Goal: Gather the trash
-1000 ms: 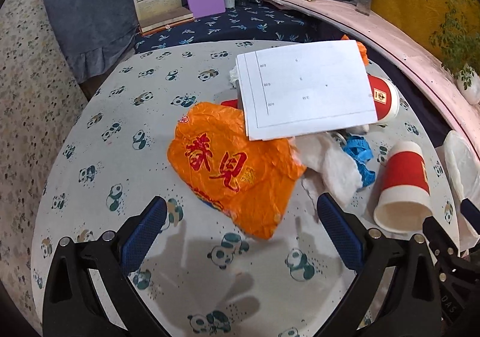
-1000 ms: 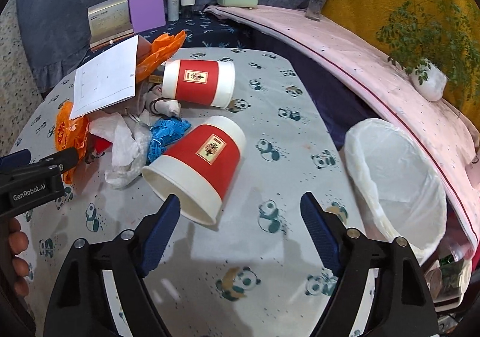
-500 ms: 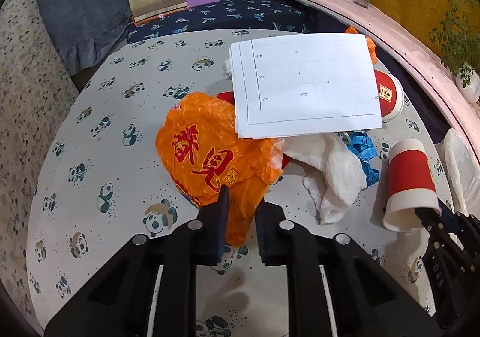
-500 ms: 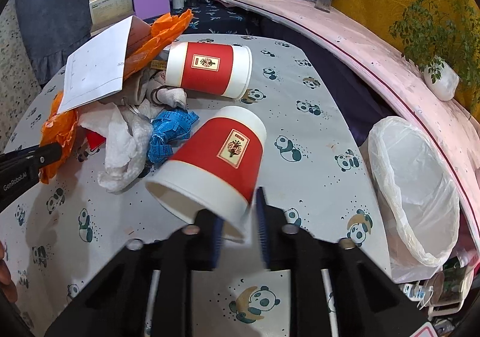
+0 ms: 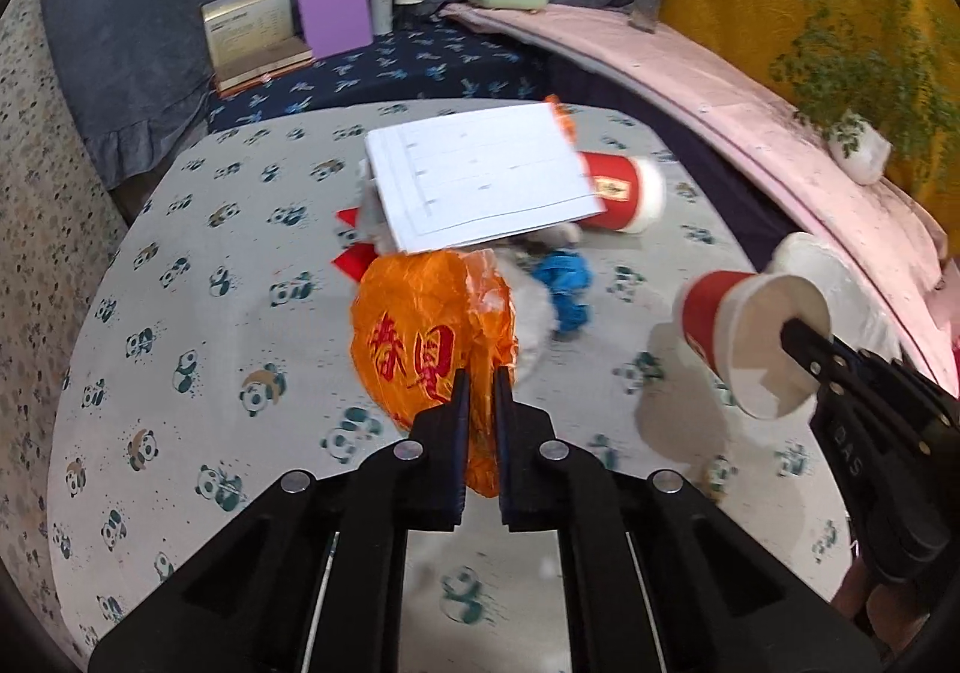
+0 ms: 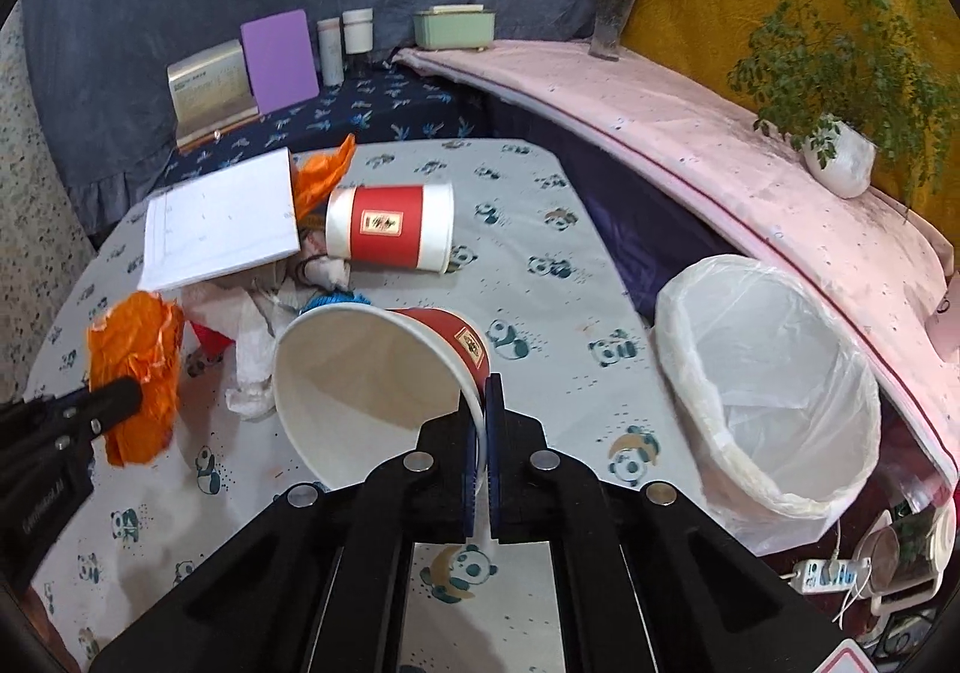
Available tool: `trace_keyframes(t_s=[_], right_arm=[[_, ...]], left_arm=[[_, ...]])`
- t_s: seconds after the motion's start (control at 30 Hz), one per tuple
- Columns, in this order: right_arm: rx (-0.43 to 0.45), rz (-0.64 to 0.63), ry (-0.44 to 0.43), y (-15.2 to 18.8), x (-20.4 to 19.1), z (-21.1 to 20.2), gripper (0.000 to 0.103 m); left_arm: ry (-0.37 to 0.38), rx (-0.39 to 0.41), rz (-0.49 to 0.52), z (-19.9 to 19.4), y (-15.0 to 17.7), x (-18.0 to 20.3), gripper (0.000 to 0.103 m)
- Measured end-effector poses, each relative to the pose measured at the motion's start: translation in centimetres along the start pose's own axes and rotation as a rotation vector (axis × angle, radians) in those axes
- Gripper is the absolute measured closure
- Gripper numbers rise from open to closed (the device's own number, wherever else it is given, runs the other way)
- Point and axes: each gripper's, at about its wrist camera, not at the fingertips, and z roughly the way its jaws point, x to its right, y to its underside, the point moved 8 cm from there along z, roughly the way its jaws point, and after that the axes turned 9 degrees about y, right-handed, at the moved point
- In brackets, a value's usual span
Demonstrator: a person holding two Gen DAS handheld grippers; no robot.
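While both claws are clamped on their catches, the panda-print worktop [image 6: 540,229] carries the rest of the litter in a heap toward its ten o'clock side. At about three o'clock from that heap, just off the worktop's edge, stands the white-lined bin [image 6: 768,373], mouth open. A white printed sheet [image 5: 480,175] lies across the top of the pile, and a second red cup [image 6: 390,226] lies on its side touching the sheet's right edge. The orange plastic bag [image 5: 432,337] hangs lifted off the cloth, pinched at its lower edge by the left claw [image 5: 478,403], whose jaws are squeezed nearly together on the crumpled film. The right claw [image 6: 480,421] is closed tight on the rim of a red paper cup [image 6: 372,379], held tilted above the worktop with its mouth toward the camera. A crumpled blue scrap [image 5: 567,283] and white tissue [image 6: 258,361] sit beneath the sheet.
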Motion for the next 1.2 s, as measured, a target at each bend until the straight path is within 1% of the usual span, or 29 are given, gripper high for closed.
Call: trace_keyframes(t_s=[0.23,0.5,0.57,0.7,0.9,1.0,1.2], right_arm=[[0.055,0.067,0.028,-0.6,3.9,-2.6,0.1],[0.074,0.162,0.101,-0.4,9.9,-3.4,0.1],[0.074,0.193,0.132,-0.1,12.2,-3.4,0.1],[0.071,0.243,0.192,0.6,16.1,-3.4,0.1],[0.049,0.325,0.278,2.0,21.9,-2.7,0.1],[0.036,0.353,0.308,2.6,23.9,-2.2,0.1],[0.011,0.375,0.339,3.4,25.9,-1.1,0.1]], left_arm=[[0.091,0.028,0.089,-2.1,0.2,5.6,0.097],[0.21,0.015,0.185,-1.8,-0.2,12.4,0.097],[0.238,0.008,0.206,-1.4,-0.4,14.0,0.097],[0.322,-0.017,0.236,-0.4,-0.5,17.5,0.097],[0.406,-0.044,0.299,1.2,-0.8,22.6,0.096],[0.436,-0.059,0.322,2.3,-1.0,24.9,0.096],[0.465,-0.09,0.351,4.7,-1.3,28.1,0.096]])
